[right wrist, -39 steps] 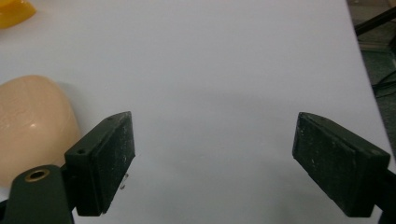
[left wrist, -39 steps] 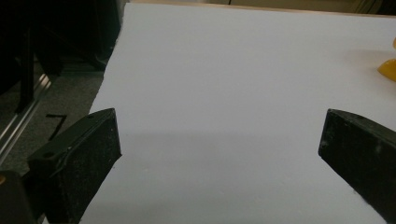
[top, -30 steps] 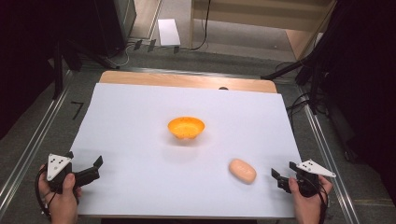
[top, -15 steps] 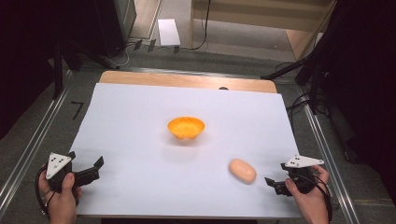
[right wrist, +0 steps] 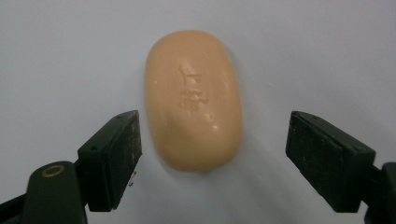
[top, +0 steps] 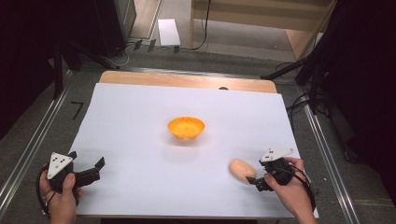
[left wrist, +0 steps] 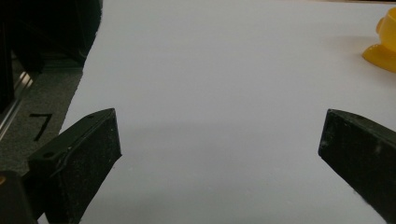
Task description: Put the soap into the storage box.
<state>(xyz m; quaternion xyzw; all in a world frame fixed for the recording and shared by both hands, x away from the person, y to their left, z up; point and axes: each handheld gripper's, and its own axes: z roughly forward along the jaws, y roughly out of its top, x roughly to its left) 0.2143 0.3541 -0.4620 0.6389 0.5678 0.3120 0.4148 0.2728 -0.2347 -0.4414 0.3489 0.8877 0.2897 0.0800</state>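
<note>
Soap bar (right wrist: 194, 100) lies flat on the white counter (top: 140, 121), in front of and to the right of the orange bowl (top: 186, 128), well apart from it; right tongs (right wrist: 210, 158) hang just over the soap's near end, released, jaws astride it with a gap on both sides, pads not touching; the jaws have just been closing, soap between them but not gripped; in the high view the right tongs (top: 256, 179) sit just beside the soap (top: 242, 169) on its side away from the bowl; left tongs (left wrist: 219, 149) released and wide, nothing between them, idle at the counter's near left corner, far from the bowl (left wrist: 385, 44). Step in hand looks like the grasp on the soap; to do it well, centre the jaws across the narrow width, lower until the pads reach the bar's sides, go further along toward its middle, then clench squarely; the rounded, likely slick bar could squirt out of a tip-only pinch.
</note>
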